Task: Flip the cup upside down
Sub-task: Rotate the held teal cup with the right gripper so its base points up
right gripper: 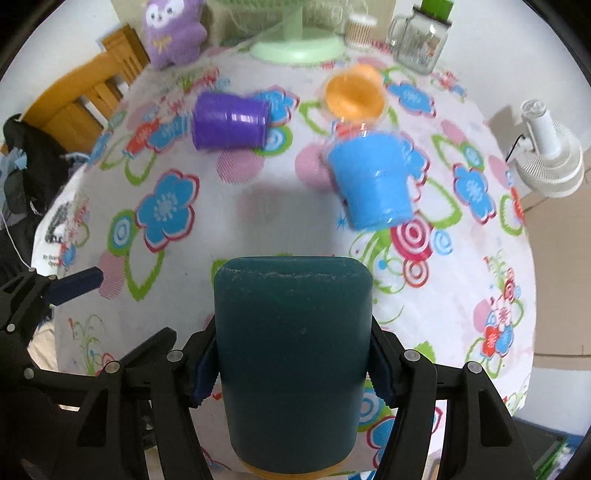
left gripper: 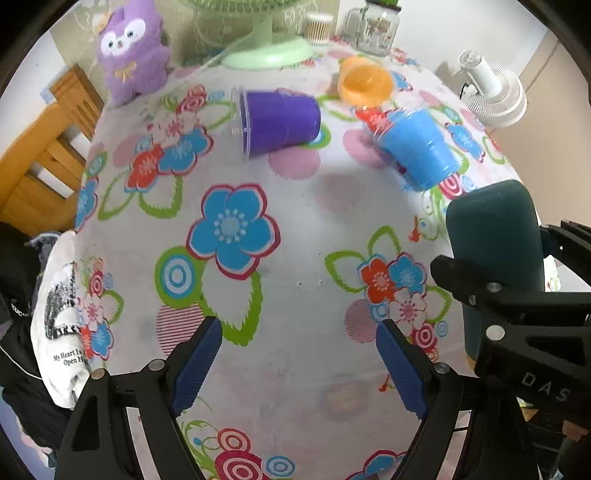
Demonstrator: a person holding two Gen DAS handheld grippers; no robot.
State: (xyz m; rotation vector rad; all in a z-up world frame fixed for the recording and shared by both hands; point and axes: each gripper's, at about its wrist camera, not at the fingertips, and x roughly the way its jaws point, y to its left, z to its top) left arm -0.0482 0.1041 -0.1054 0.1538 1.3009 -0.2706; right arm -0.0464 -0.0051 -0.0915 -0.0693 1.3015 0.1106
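Observation:
A dark teal cup (right gripper: 293,354) is clamped between the blue pads of my right gripper (right gripper: 291,373), held above the flowered tablecloth (right gripper: 229,221). The same cup (left gripper: 495,236) shows at the right of the left wrist view, with the right gripper's black frame around it. My left gripper (left gripper: 299,363) is open and empty over the cloth, its blue fingers (left gripper: 197,363) wide apart. A purple cup (left gripper: 277,120) and a blue cup (left gripper: 415,147) lie on their sides farther back. An orange cup (left gripper: 365,83) lies behind them, mouth toward me.
A purple plush toy (left gripper: 129,48), a green fan base (left gripper: 269,53), a glass jar mug (left gripper: 376,27) and a small striped container (left gripper: 317,26) stand along the far edge. A white fan (left gripper: 491,92) stands off the table's right. A wooden chair (left gripper: 48,147) is at the left.

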